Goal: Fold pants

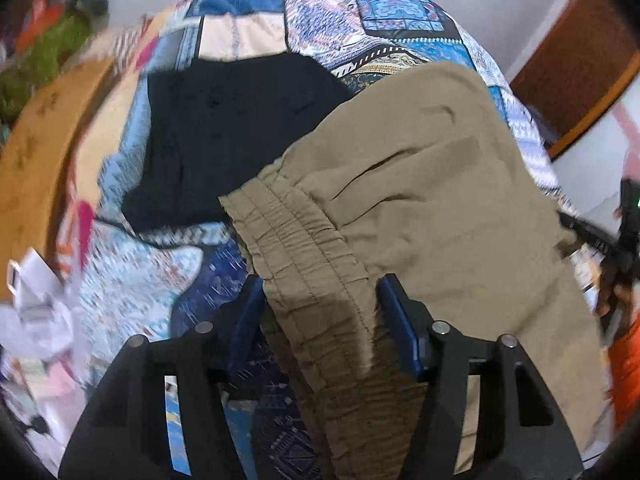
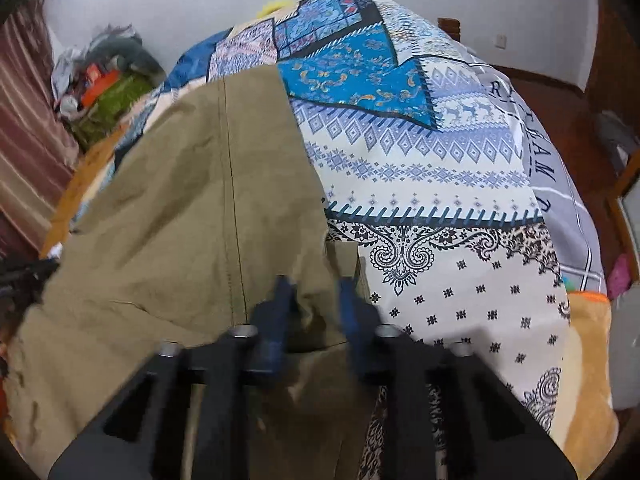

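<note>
Khaki pants lie on a patterned bedspread. In the left wrist view their elastic waistband runs between my left gripper's blue fingers, which stand wide apart around it. In the right wrist view the pants fill the left side, with a stitched seam running up the middle. My right gripper sits at the pants' right edge, its blue fingers close together with a fold of khaki cloth between them.
A black garment lies on the bed beyond the waistband. A wooden bed edge and piled clothes are at the left. White paper clutter is at lower left. An orange cushion sits at the bed's right.
</note>
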{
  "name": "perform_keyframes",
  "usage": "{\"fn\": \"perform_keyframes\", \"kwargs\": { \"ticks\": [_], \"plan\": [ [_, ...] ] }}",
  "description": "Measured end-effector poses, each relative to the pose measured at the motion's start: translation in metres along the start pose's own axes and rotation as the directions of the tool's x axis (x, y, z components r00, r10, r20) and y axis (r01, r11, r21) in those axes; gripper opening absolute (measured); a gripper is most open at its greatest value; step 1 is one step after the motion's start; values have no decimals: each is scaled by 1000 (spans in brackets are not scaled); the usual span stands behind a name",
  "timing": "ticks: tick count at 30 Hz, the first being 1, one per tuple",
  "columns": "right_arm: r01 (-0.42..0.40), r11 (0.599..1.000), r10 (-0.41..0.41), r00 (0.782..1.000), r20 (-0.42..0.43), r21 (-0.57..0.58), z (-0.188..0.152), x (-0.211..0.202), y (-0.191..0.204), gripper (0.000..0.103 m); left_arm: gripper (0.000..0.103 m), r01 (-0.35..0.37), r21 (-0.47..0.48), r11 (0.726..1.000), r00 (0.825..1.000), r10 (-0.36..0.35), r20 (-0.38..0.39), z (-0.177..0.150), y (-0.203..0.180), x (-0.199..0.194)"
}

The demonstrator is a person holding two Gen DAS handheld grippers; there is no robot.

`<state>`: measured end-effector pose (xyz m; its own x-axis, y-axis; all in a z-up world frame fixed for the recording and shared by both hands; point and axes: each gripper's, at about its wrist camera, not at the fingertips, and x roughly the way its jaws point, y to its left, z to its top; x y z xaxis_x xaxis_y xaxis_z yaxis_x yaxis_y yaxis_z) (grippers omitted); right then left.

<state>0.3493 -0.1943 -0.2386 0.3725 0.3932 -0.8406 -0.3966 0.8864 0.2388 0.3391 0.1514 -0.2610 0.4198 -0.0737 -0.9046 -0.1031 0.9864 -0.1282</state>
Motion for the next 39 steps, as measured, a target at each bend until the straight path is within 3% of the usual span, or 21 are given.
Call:
{"fn": "perform_keyframes", "kwargs": {
  "ticks": [4, 7, 14, 18, 20, 22, 25, 31, 39],
  "plan": [
    [29, 1000, -29, 1000, 5, 2, -5, 11, 4, 15, 59, -175, 110, 978, 983, 166, 83, -5, -20, -3],
    [89, 995, -88, 996, 16, -40, -9, 14, 13, 14, 59, -212, 100, 972, 974, 201, 103, -3, -17, -3],
    [131, 991, -132, 990, -57, -26, 2, 12, 14, 15, 61, -173, 89, 981, 984, 167, 69, 5, -9, -1],
    [184, 979, -186, 982, -25, -88, 7, -9, 25, 19, 61, -142, 77, 987, 987, 135, 85, 7, -7, -24],
    [199, 973, -199, 980, 8, -116, 11, -27, 29, 27, 67, -142, 75, 987, 984, 133, 118, 9, -1, -41],
    [176, 977, -175, 984, 18, -121, 16, -42, 31, 53, 75, -134, 50, 990, 982, 126, 140, 14, 8, -53],
    [164, 979, -154, 984, 91, -119, 27, -66, 38, 63, 77, -128, -13, 992, 980, 129, 150, 25, 25, -58],
    [125, 988, -108, 979, 174, -90, 59, -71, 52, 71, 78, -81, -130, 988, 991, 94, 99, 51, 52, -31],
    [139, 981, -114, 978, 176, -134, 100, -20, 59, 72, 78, -50, -212, 976, 999, 45, -30, 65, 70, 36]
  ]
}}
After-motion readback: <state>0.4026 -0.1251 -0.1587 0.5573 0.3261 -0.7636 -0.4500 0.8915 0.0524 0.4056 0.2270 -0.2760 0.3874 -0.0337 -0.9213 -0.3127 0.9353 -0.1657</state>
